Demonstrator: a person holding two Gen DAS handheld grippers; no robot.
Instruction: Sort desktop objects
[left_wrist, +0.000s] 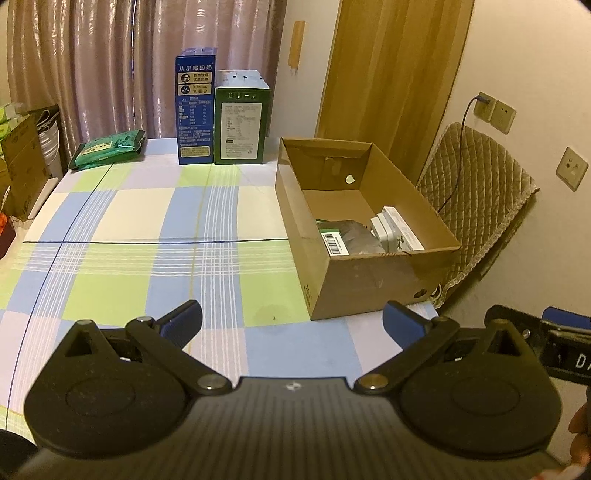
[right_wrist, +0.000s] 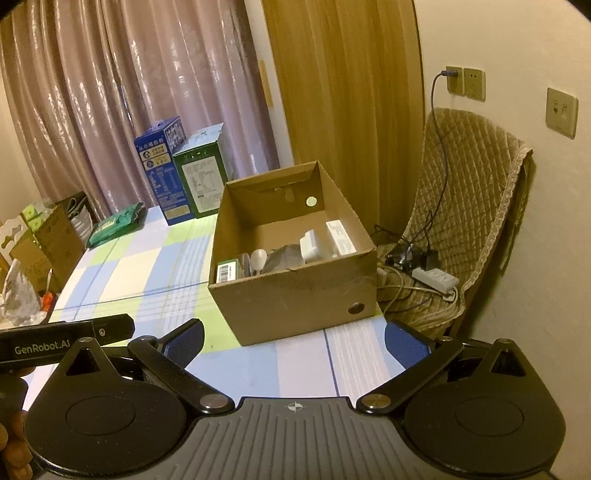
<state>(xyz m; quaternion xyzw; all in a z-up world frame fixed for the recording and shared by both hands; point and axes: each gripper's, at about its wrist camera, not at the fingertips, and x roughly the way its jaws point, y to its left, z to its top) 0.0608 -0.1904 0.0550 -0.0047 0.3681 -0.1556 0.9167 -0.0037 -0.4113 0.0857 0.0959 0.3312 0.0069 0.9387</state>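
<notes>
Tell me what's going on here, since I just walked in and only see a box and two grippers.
A person is tidying a table with a handheld gripper in each hand. The left gripper and right gripper are both open and empty, held above the checked tablecloth. The cardboard box already holds several small items. Two cartons and a green packet sit at the far edge.

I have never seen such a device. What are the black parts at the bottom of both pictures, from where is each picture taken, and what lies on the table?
Each picture comes from a camera on a hand-held gripper, looking along its two blue-padded fingers. One shows the left gripper, the other the right gripper. Both are open and hold nothing. On the checked tablecloth stands a cardboard box with small packages inside. At the far edge stand a blue carton and a green carton, with a green packet to their left.
</notes>
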